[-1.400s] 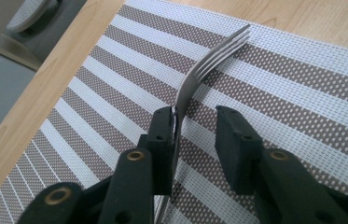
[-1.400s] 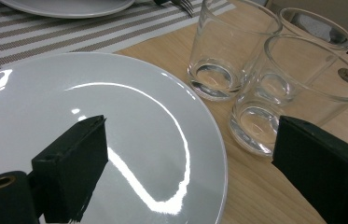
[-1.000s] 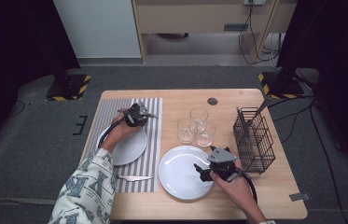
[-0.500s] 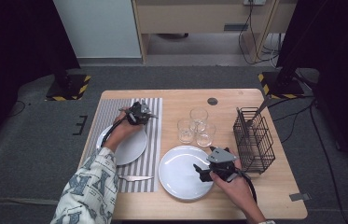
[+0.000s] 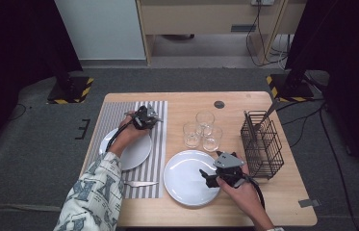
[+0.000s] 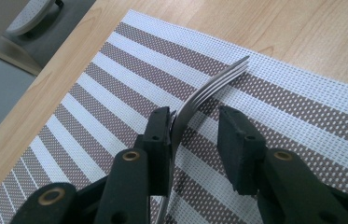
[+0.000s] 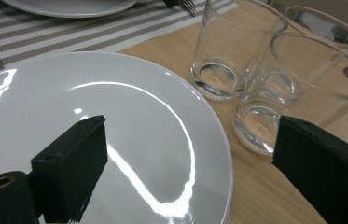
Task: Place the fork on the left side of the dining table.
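In the left gripper view, a fork (image 6: 209, 91) is seen between the jaws of the left gripper (image 6: 192, 135): it leans against the left jaw, a clear gap is left to the right jaw, so the jaws are open around it rather than clamped. Its tines are pointed toward one o'clock above the striped placemat (image 6: 92, 93). In the high view, this gripper (image 5: 144, 117) is held over the mat's far part, at twelve o'clock from the small plate (image 5: 134, 151). The right gripper (image 7: 188, 158) is spread wide, nothing being held, over the rim of the large plate (image 7: 115, 126), with three glasses (image 5: 201, 130) at one o'clock from it. A knife (image 5: 141, 183) is laid on the mat's near edge, and a wire basket (image 5: 262, 144) is stood at the plate's three o'clock.
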Motion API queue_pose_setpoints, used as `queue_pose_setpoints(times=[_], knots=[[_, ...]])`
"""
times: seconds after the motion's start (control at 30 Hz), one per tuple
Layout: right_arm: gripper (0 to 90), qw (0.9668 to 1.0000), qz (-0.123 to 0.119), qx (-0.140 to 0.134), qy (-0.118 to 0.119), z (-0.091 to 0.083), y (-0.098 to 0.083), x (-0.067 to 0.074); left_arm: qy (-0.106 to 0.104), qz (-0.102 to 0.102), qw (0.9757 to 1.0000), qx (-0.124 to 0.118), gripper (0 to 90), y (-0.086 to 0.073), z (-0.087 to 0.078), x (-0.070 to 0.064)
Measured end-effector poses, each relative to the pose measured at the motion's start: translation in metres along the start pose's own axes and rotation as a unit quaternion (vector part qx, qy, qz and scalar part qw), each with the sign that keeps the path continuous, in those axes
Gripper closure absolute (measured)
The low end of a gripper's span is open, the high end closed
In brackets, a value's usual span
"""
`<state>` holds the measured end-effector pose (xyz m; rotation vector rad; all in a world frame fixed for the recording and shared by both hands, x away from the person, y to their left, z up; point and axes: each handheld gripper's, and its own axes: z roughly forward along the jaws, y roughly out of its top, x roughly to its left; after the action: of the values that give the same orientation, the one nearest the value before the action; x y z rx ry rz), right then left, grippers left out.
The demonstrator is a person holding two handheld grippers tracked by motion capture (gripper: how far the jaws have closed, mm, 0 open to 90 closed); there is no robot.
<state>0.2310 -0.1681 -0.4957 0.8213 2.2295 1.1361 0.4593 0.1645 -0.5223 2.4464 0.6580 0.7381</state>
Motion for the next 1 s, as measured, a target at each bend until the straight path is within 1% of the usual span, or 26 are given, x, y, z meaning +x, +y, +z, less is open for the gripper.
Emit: queue_pose_setpoints(times=[0.2, 0.53, 0.83, 0.93, 1.0], knots=[[10.0, 1.0000, 0.000, 0.000, 0.000, 0.0000, -0.0003, -0.0003, -0.005, 0.003, 1.0000, 0.001, 65.7, -0.0016, -0.0021, 0.0010], [9.9, 1.0000, 0.001, 0.000, 0.001, 0.0003, -0.0003, -0.0004, -0.019, 0.008, 0.9998, 0.001, 68.1, -0.0023, -0.0059, 0.0001], [9.9, 1.0000, 0.001, 0.002, 0.001, 0.0008, -0.0003, -0.0001, -0.025, 0.010, 0.9996, -0.001, 67.7, -0.0037, -0.0087, 0.0001], [9.9, 1.0000, 0.001, 0.002, 0.002, 0.0009, -0.0004, -0.0001, -0.032, 0.011, 0.9994, -0.003, 68.4, -0.0038, -0.0094, -0.0004], [9.9, 1.0000, 0.003, 0.003, 0.002, 0.0011, -0.0005, 0.0005, -0.033, 0.011, 0.9994, -0.004, 67.8, -0.0042, -0.0098, -0.0006]])
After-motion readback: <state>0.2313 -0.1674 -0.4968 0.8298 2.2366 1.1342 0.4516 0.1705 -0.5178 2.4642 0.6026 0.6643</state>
